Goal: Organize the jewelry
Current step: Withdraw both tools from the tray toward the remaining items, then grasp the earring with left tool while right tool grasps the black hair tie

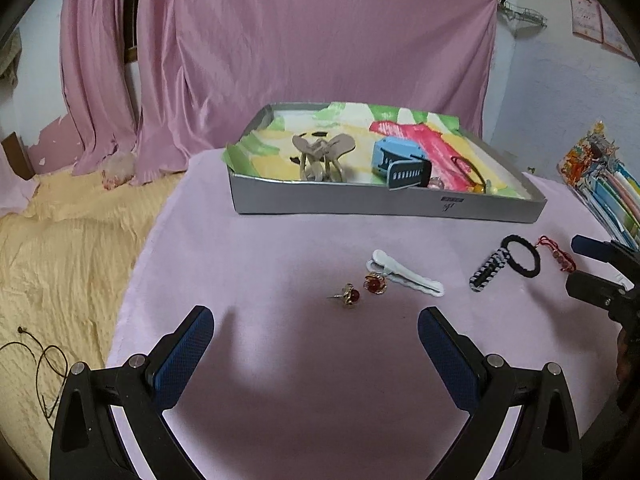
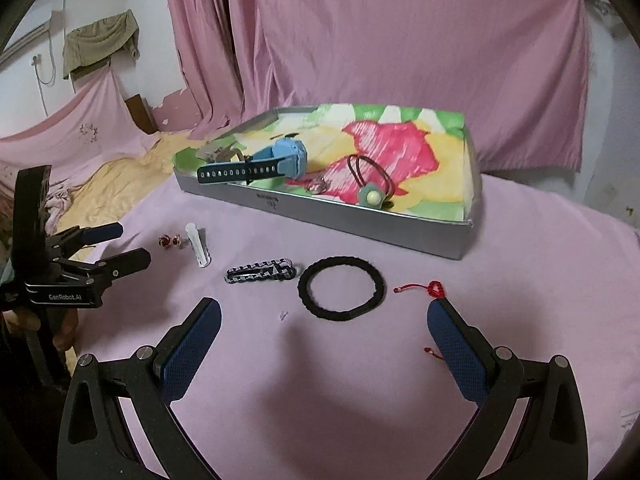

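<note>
Two red-and-gold earrings (image 1: 362, 289) (image 2: 171, 241) lie on the pink cloth just ahead of my open, empty left gripper (image 1: 316, 322). Beside them rests a white hair clip (image 1: 406, 274) (image 2: 198, 245). Further right are a black-and-white striped band (image 1: 487, 270) (image 2: 260, 271), a black hair tie (image 1: 522, 256) (image 2: 342, 288) and a red cord bracelet (image 1: 558, 254) (image 2: 430, 289). My right gripper (image 2: 324, 314) is open and empty, right behind the hair tie. The grey tray (image 1: 384, 202) (image 2: 360, 216) holds a blue watch (image 1: 402, 160) (image 2: 264, 162), a beige claw clip (image 1: 322, 156) and a brown hair elastic (image 2: 372, 178).
Pink curtains hang behind the tray. A yellow quilt (image 1: 60, 248) covers the bed left of the pink cloth, with a thin brown cord (image 1: 48, 364) on it. Colourful packets (image 1: 604, 184) stand at the right edge. A hand (image 2: 60, 328) holds the left gripper (image 2: 116, 246).
</note>
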`<state>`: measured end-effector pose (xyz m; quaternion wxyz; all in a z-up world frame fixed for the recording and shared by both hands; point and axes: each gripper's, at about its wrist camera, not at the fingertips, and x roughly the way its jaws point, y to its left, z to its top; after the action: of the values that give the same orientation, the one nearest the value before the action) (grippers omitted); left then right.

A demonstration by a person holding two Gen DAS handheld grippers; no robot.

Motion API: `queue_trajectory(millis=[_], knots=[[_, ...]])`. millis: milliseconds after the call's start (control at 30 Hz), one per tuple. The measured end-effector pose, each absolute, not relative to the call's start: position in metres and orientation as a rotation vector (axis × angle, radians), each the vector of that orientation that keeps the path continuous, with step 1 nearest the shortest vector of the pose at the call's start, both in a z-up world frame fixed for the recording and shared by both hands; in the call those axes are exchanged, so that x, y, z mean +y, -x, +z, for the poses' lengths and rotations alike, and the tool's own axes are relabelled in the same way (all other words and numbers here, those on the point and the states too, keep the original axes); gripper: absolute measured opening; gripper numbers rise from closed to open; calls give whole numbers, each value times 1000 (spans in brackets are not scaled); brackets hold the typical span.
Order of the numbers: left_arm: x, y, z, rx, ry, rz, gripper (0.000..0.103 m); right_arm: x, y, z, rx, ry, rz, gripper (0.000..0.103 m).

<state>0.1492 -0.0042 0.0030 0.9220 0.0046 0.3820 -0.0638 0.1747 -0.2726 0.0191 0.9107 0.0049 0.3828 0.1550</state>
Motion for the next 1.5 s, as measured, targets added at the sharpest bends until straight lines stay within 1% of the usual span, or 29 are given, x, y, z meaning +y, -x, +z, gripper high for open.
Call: queue_trajectory(millis=[167, 233, 267, 300, 333, 367, 400, 433, 467, 500, 533, 600, 700, 733, 767, 800, 833, 867, 967, 1033, 1067, 1133, 1200, 1267, 1433, 1500], knots=[[-8, -152, 2, 789, -25, -156, 101, -268, -184, 14, 827, 17, 323, 101], [-11, -154, 1, 788, -34, -167, 94, -267, -186, 14, 826, 38, 312, 101], [-12, -155, 1, 794, -36, -174, 87, -268, -188, 13, 831, 43, 310, 101], [-13, -157, -1, 802, -38, -182, 77, -267, -190, 11, 840, 48, 310, 99], [-13, -159, -2, 811, -42, -187, 72, -268, -191, 11, 847, 50, 310, 96], [-15, -160, -4, 820, -51, -191, 65, -267, -194, 9, 858, 55, 311, 89], [-16, -161, -4, 822, -58, -193, 61, -267, -195, 8, 868, 60, 313, 82], [-17, -161, -4, 818, -62, -197, 59, -267, -195, 8, 875, 62, 314, 79], [-18, -161, -4, 816, -61, -203, 56, -266, -197, 6, 885, 65, 316, 78], [-19, -161, -4, 817, -60, -212, 50, -266, -198, 6, 890, 67, 316, 77], [-20, -162, -4, 815, -64, -209, 48, -265, -200, 4, 898, 73, 313, 76], [-21, -163, -4, 811, -68, -212, 40, -263, -204, 1, 918, 82, 306, 70], [-22, -163, -4, 808, -69, -212, 37, -260, -208, 0, 919, 101, 294, 67], [-21, -163, -4, 806, -66, -215, 34, -259, -210, 0, 919, 110, 289, 67], [-21, -163, -4, 803, -65, -213, 29, -258, -210, 0, 919, 117, 288, 66], [-20, -162, -4, 801, -63, -213, 25, -256, -211, 0, 918, 128, 286, 63], [-21, -163, -4, 800, -63, -215, 24, -255, -211, 1, 916, 133, 291, 61], [-21, -163, -4, 799, -62, -216, 21, -252, -212, 1, 912, 135, 299, 56], [-21, -163, -4, 799, -69, -223, 17, -249, -211, 3, 907, 139, 313, 48], [-24, -162, -4, 799, -78, -228, 17, -248, -210, 3, 903, 141, 324, 43], [-24, -162, -4, 799, -80, -230, 17, -247, -209, 4, 901, 143, 330, 38], [-25, -162, -4, 797, -85, -233, 17, -246, -207, 4, 898, 147, 338, 33], [-26, -161, -4, 795, -90, -235, 17, -243, -205, 4, 895, 154, 348, 26], [-28, -160, -4, 793, -103, -238, 17, -241, -202, 5, 893, 162, 357, 22], [-37, -154, -4, 789, -157, -292, 17, -239, -189, 6, 891, 188, 379, 19], [-40, -152, -3, 795, -154, -319, 17, -239, -182, 7, 891, 192, 390, 14]])
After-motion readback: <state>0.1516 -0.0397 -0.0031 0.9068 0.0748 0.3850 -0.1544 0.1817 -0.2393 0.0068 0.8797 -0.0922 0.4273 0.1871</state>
